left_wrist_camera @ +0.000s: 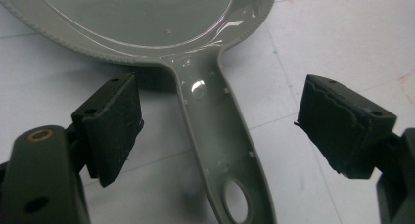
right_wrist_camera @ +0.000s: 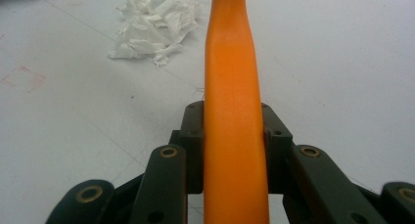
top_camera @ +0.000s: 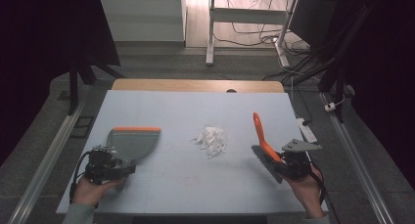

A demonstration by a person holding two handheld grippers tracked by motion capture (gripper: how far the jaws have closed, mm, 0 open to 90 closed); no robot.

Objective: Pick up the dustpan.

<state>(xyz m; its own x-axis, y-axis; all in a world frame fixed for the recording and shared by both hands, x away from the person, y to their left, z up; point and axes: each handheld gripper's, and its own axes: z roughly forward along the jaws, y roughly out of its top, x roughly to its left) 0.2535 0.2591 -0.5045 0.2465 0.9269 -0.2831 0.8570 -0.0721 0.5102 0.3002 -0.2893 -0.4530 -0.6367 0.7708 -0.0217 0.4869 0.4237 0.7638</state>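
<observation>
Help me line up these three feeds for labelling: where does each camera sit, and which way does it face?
High view: above the person's side, looking forward and down on the table; both hands, left gripper, right gripper.
Left gripper view: rides the left gripper, looks down at the dustpan handle between open jaws.
Right gripper view: rides the right gripper, looks along the brush handle toward the paper scraps.
Shared: the scraps appear in high and right gripper views.
</observation>
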